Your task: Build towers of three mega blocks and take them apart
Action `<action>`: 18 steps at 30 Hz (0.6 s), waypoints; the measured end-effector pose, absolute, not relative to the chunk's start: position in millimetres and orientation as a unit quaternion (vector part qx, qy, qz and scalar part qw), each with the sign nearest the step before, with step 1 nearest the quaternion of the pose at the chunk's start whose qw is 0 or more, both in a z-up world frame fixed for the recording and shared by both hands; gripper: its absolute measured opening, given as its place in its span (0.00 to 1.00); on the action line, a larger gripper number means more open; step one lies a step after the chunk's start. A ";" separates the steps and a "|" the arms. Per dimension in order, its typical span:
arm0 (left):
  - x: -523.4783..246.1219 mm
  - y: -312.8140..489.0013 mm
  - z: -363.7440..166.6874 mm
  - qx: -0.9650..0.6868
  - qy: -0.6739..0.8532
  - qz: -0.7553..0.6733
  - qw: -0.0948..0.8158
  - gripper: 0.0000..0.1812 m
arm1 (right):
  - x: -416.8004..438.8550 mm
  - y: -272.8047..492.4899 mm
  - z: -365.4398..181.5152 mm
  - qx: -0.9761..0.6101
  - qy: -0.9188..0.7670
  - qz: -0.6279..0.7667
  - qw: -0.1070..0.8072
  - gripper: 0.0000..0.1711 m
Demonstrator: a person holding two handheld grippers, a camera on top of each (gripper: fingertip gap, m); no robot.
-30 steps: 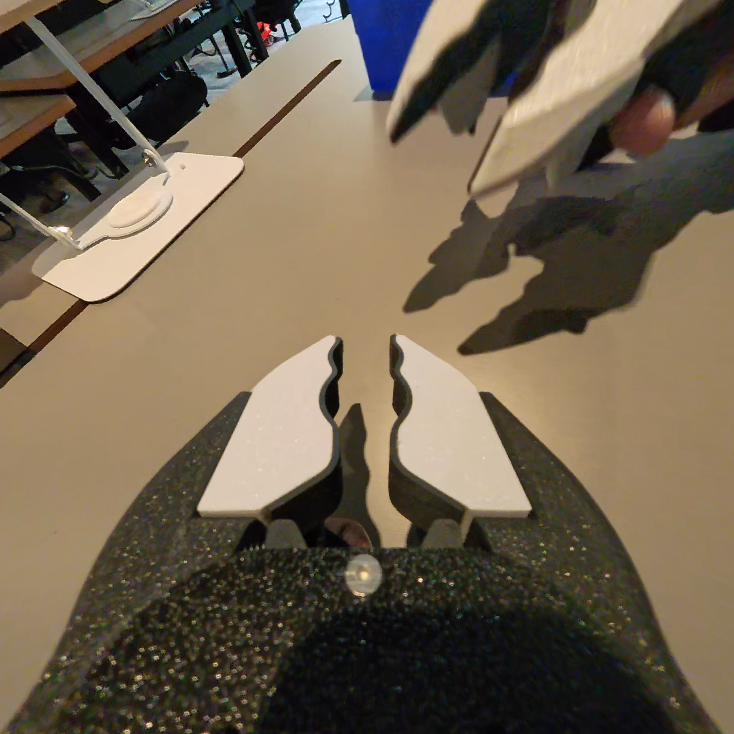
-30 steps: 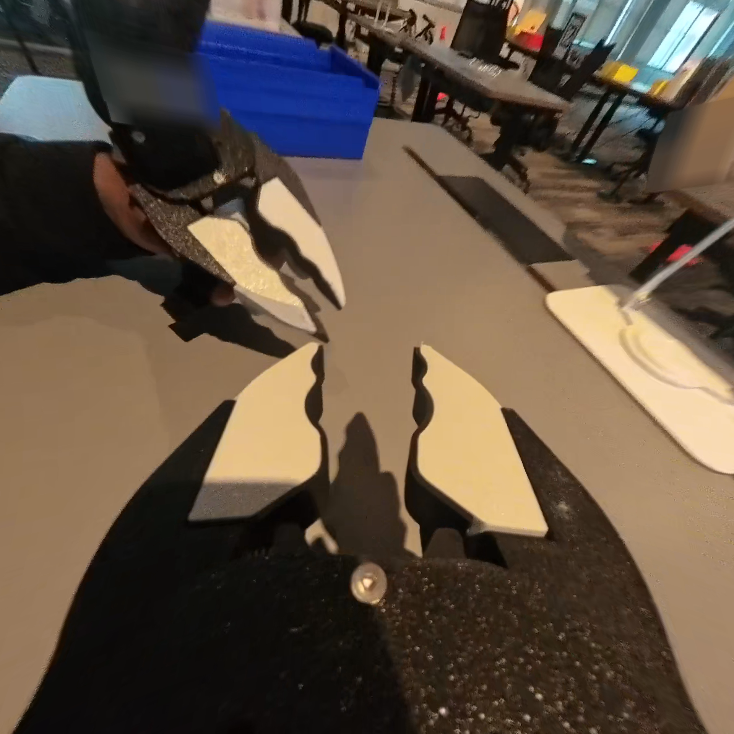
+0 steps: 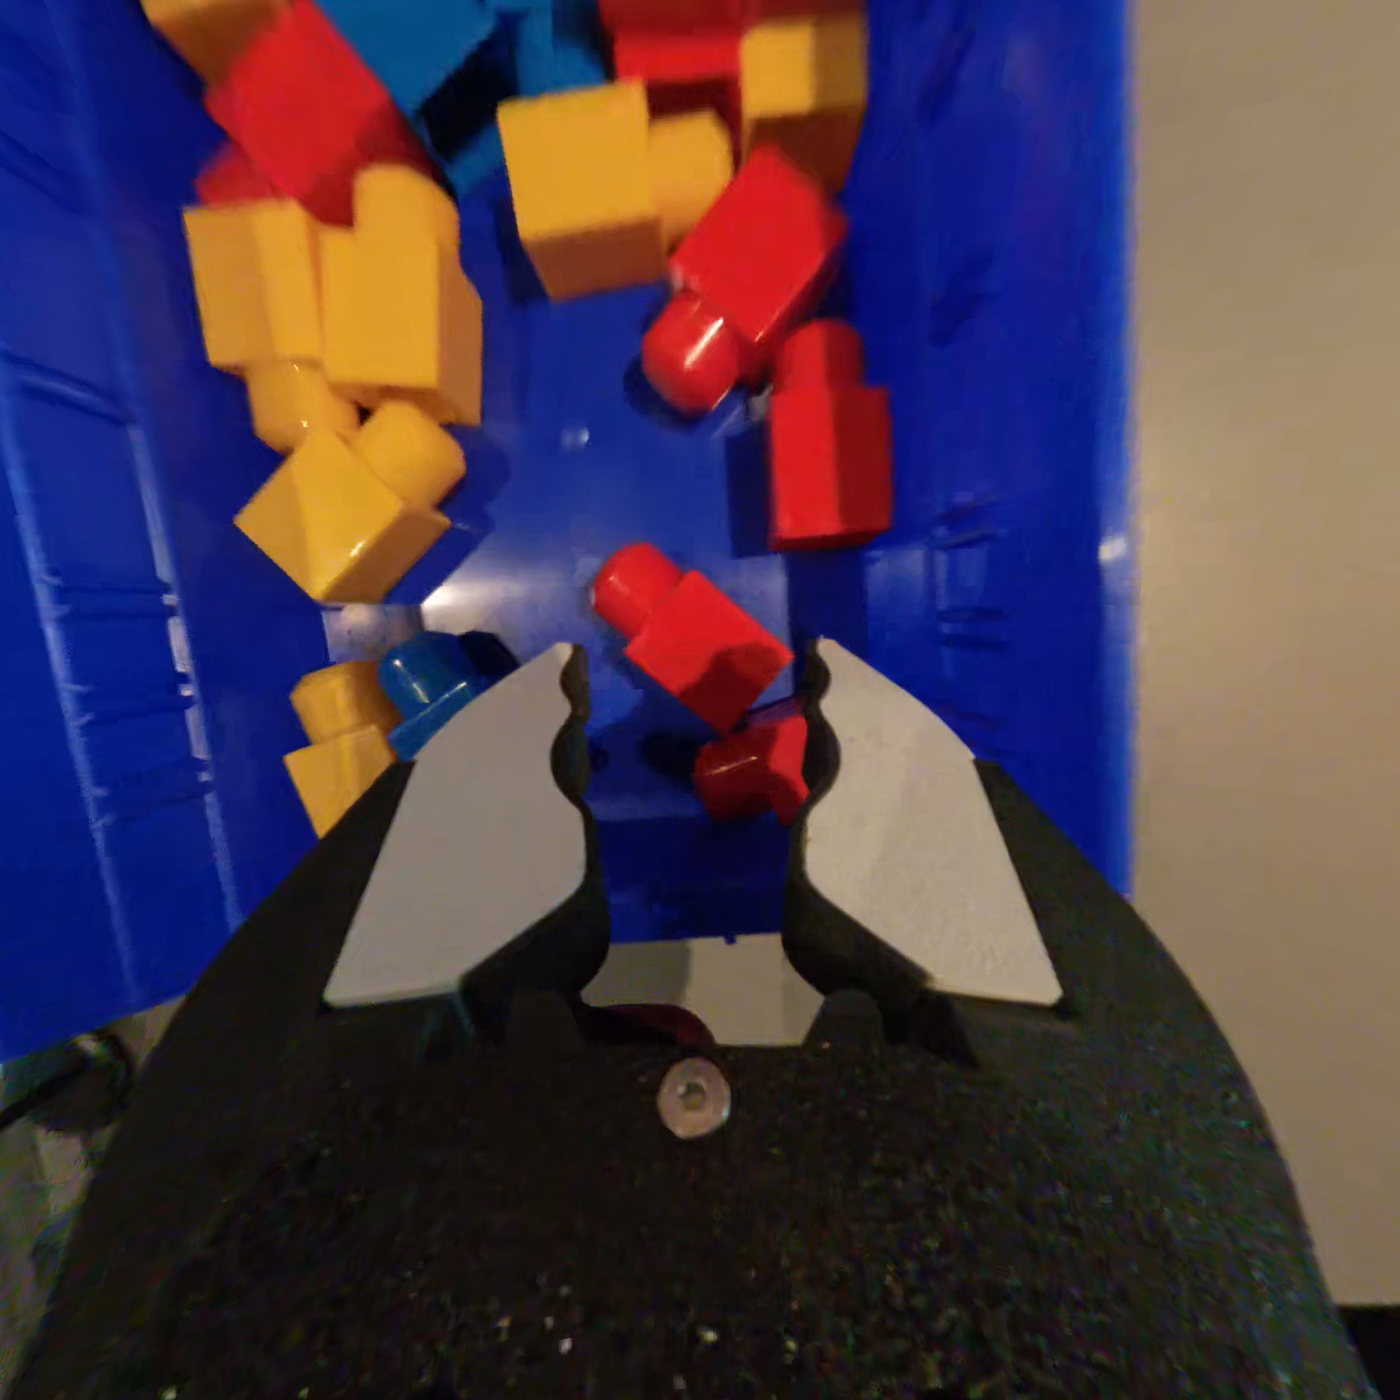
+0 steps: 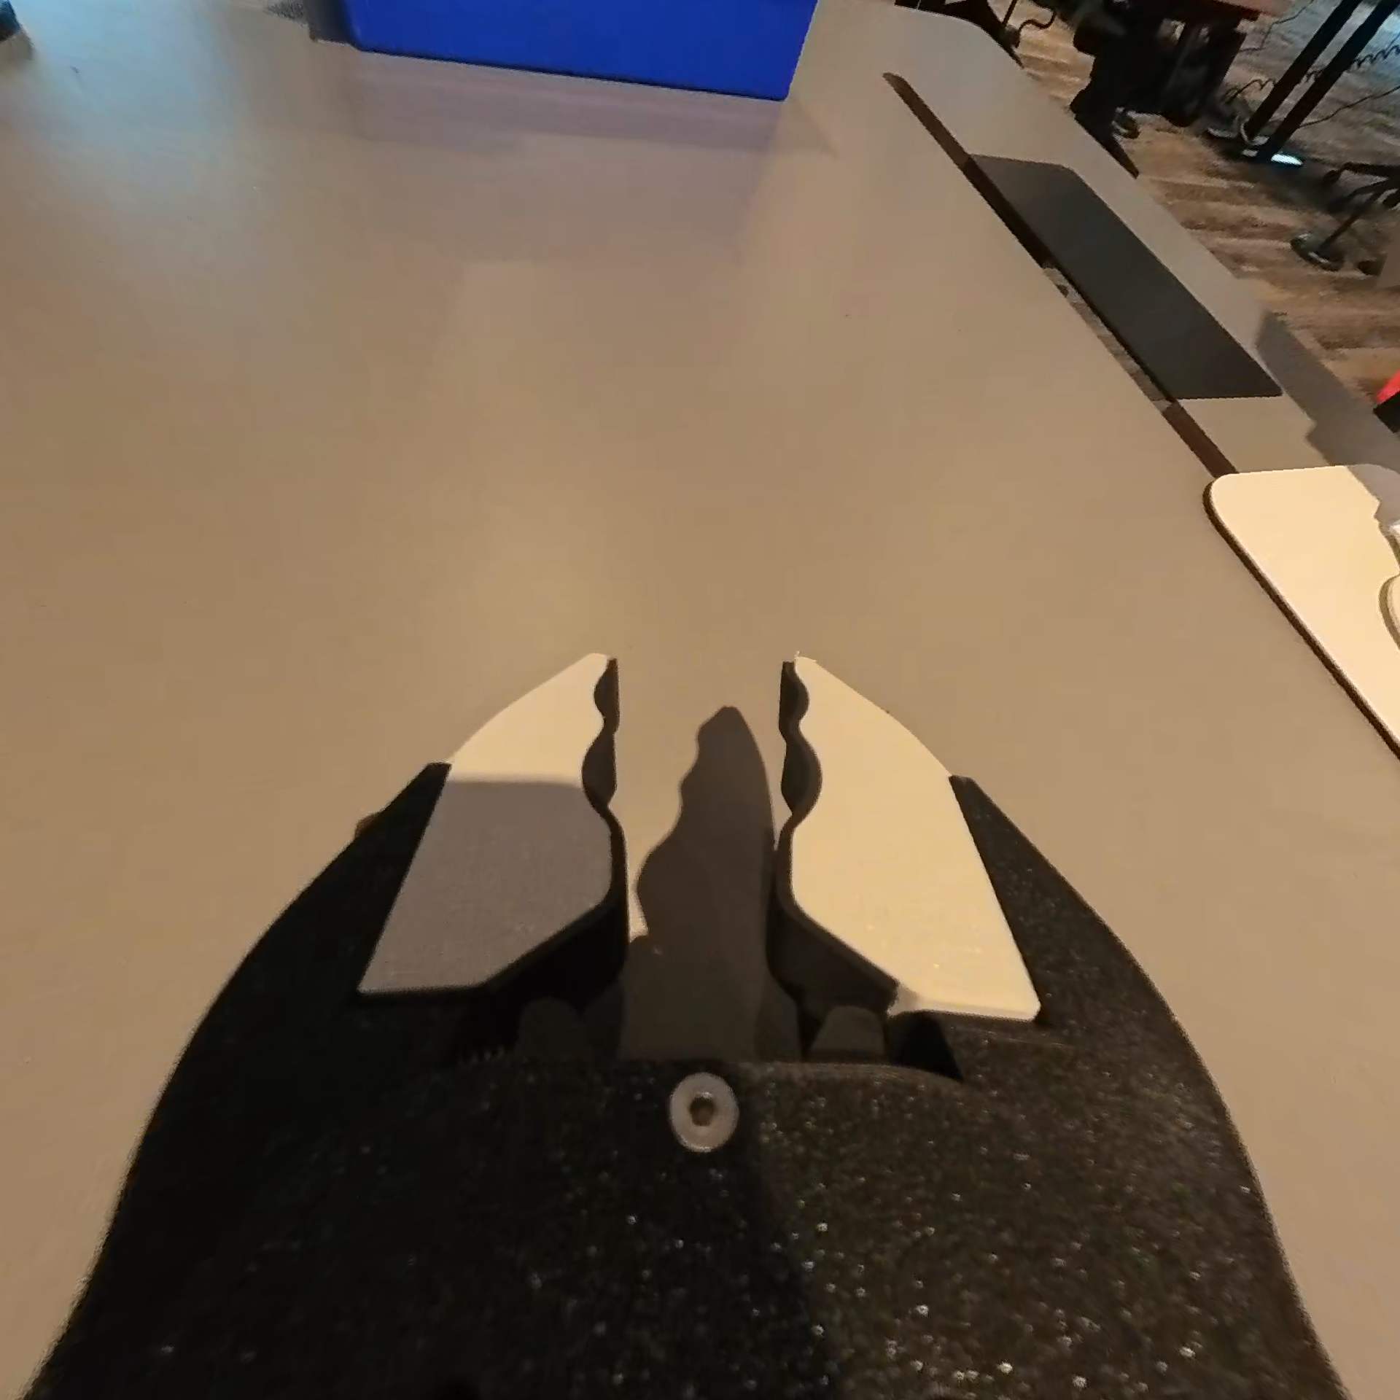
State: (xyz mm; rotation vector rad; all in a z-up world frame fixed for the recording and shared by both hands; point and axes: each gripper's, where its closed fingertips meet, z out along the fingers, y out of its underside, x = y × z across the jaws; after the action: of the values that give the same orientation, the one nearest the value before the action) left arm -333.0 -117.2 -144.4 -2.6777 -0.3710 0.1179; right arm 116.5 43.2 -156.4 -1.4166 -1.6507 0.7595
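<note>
A grey table (image 4: 530,417) spreads under the right gripper (image 4: 698,667), which hangs released and empty above it, with the blue bin (image 4: 576,34) far off at 12 o'clock and a white pad (image 4: 1303,545) at 3 o'clock. The left gripper (image 3: 693,651) points down into the blue bin (image 3: 985,379), jaws spread and grasping nothing. Loose mega blocks lie inside: yellow blocks (image 3: 394,303) at 11 o'clock, red ones (image 3: 757,257) at 1 o'clock, and one red block (image 3: 693,651) between the fingertips, contact unclear.

L claw (image 3: 693,667): jaws apart, empty | R claw (image 4: 701,667): jaws apart, empty
</note>
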 end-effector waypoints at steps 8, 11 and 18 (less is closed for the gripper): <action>-334.0 -114.5 -194.3 -0.978 -0.156 0.003 0.136 0.23 | 116.9 39.5 -159.5 -0.553 -0.668 0.290 0.404 0.24; -345.0 -116.9 -188.7 -0.981 -0.132 0.058 0.131 0.22 | 116.8 37.6 -161.0 -0.547 -0.676 0.282 0.405 0.24; -296.9 -78.0 -64.3 -0.923 -0.062 0.165 0.343 0.22 | 117.0 36.9 -160.4 -0.545 -0.676 0.284 0.407 0.24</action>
State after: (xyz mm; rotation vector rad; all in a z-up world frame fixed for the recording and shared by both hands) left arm -296.9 -78.0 -64.3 -2.3977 -0.1601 0.4281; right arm 117.0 36.9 -160.4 -1.3738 -1.7058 0.7152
